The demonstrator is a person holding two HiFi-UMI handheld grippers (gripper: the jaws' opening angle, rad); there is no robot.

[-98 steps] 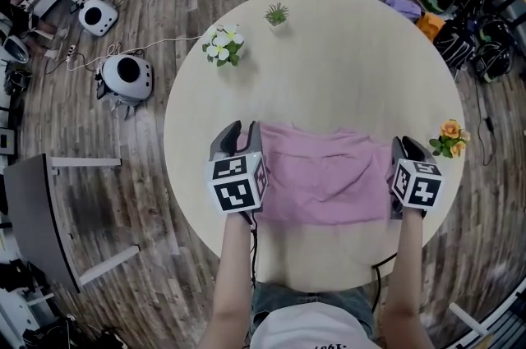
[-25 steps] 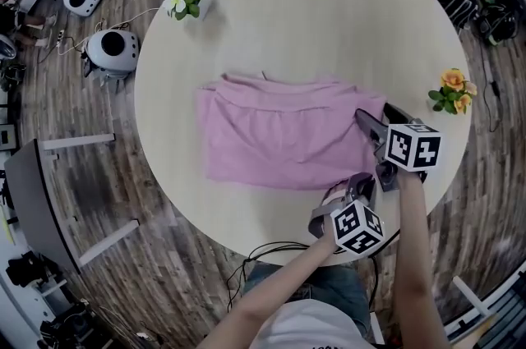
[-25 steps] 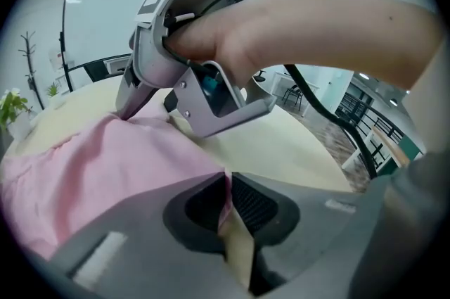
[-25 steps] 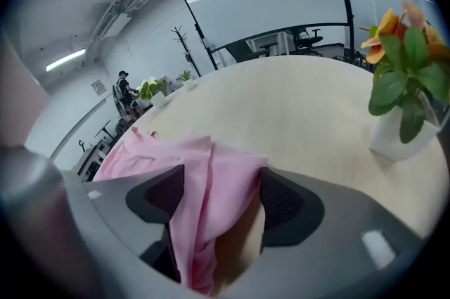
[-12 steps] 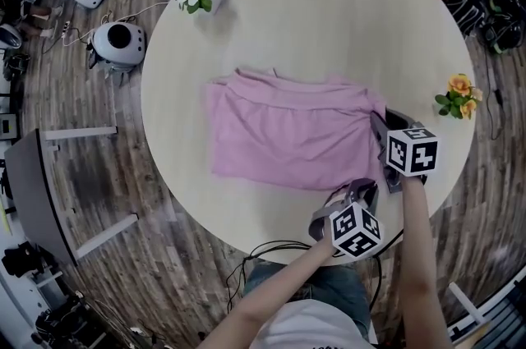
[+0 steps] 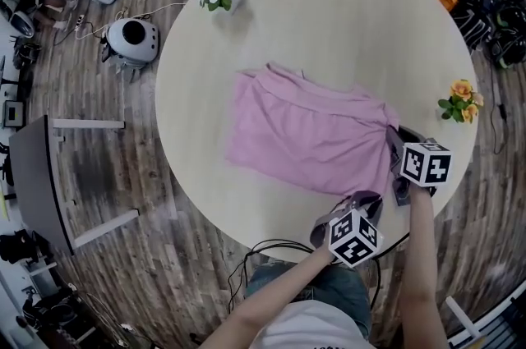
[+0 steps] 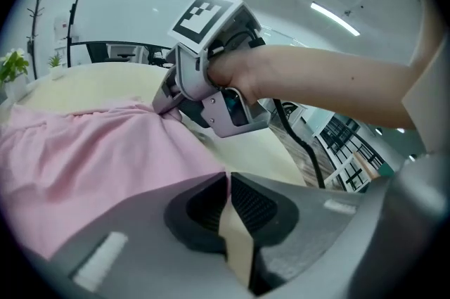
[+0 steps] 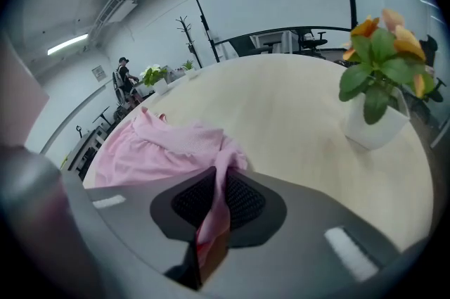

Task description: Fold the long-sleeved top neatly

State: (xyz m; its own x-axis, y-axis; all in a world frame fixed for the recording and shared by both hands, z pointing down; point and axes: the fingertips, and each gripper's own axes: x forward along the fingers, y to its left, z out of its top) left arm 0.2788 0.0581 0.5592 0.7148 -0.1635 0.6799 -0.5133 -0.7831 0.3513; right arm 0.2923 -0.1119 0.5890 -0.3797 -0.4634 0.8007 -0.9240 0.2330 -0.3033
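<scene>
- The pink top (image 6: 308,138) lies folded flat on the round surface (image 6: 353,27), near its middle.
- The right claw (image 8: 219,174) is clamped on a bunch of cloth at the top's far right corner.
- The left claw (image 7: 227,178) is pinched together at the top's near right corner, with the cloth meeting its tips.
- Orange flowers (image 6: 459,103) stand near the right claw.

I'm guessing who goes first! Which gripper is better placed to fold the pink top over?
Probably the right. The right gripper is shut on the pink top's edge. The left gripper sits at the near corner, but whether it pinches cloth is unclear.
</scene>
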